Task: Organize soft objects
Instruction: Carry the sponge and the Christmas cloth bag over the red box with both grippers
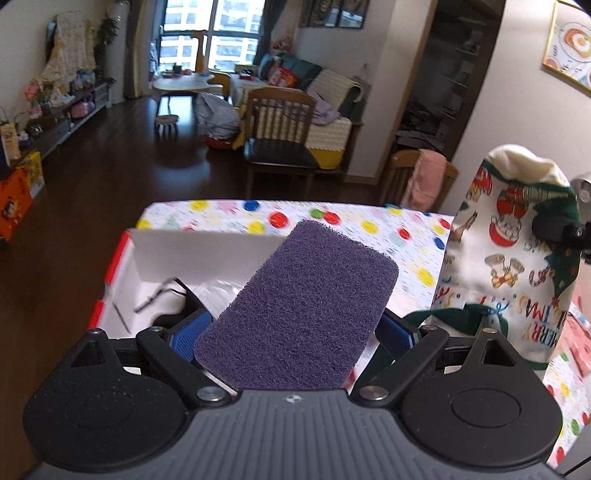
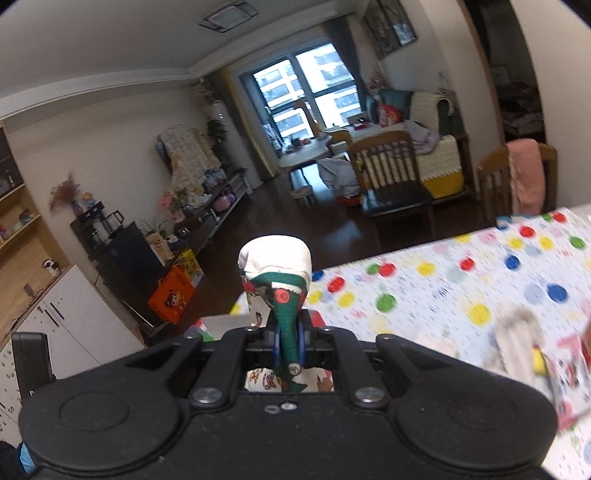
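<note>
Both soft, light things are pinched: left hand-held gripper [image 1: 295, 325] clamps purple scouring pad [image 1: 299, 314] at its 6 o'clock end, right hand-held gripper [image 2: 290, 343] grips Christmas cloth bag [image 2: 277, 280] by its limp green strap.

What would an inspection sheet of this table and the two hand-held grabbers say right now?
Surface: table under a white cloth with coloured dots.
Job's things: purple sponge; Christmas cloth bag; open white box with red edge.
Clutter: blurred pale items at the right in the right view, unclear.
Grippers: left gripper shut on the sponge above the box; right gripper shut on the bag's green strap, bag lifted.
Cables: dark cord-like thing in the box, uncertain.
Surroundings: wooden chair, sofa, window, pink towel over a second chair.
</note>
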